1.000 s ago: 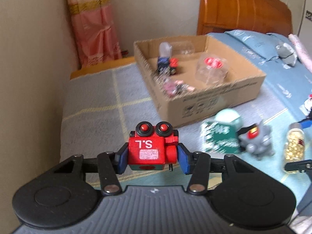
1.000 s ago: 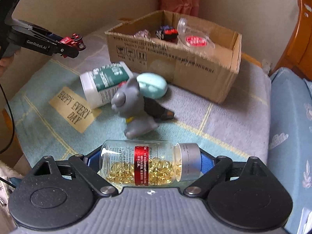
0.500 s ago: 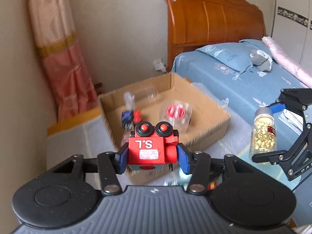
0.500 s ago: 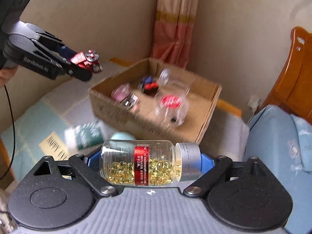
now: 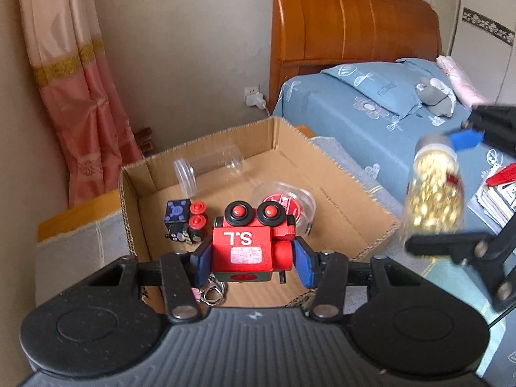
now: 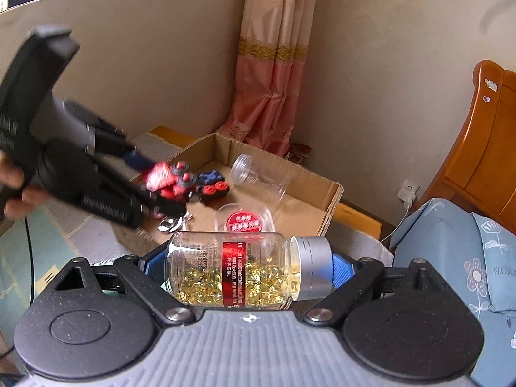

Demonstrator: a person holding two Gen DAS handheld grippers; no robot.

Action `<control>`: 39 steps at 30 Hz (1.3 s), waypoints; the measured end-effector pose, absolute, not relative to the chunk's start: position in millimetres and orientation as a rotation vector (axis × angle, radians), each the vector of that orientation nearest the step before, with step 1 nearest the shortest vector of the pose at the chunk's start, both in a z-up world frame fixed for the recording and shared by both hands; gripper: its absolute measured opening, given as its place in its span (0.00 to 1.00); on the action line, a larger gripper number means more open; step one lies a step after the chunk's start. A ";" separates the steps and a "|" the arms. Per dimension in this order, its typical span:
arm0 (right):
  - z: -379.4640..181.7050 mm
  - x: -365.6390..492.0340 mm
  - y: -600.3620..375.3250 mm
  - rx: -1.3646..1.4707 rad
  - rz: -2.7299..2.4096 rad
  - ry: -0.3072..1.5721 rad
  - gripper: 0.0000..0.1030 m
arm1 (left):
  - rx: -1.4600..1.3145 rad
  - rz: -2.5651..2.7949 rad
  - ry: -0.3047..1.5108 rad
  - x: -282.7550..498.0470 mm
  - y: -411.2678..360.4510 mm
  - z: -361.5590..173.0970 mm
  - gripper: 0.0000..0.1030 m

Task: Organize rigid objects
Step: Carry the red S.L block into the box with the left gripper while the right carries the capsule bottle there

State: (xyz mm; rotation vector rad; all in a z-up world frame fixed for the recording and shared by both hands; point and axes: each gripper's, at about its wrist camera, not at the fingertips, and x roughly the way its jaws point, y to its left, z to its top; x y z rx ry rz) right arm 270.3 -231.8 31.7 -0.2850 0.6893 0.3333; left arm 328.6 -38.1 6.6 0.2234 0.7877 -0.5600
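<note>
While both loads are held above the cardboard box (image 5: 322, 174), the carrying step is judged nearly done. The left gripper (image 5: 251, 258) is clamped on a red toy train (image 5: 248, 245) (upside down, "S.L" inverted), with the box floor directly ahead of its fingers. The right gripper (image 6: 245, 271) is clamped end to end on a clear capsule bottle (image 6: 238, 271) with silver cap and red label band, half full of yellow capsules; the box lies ahead and lower. Next, lowering into free floor space is called for, clear of the jars and the dark toy (image 5: 185, 224), before release.
</note>
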 end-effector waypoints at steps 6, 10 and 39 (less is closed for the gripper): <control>34.1 290.9 -233.6 -0.273 0.318 0.689 0.93 | 0.177 -0.551 0.845 332.7 -28.4 -12.2 0.71; 34.5 306.7 -231.5 -0.256 0.316 0.694 0.93 | 0.205 -0.546 0.801 316.8 -20.1 -7.5 0.86; 8.0 411.0 -189.7 -0.219 0.308 0.788 1.00 | 0.128 -0.324 0.727 225.8 54.4 -3.8 0.93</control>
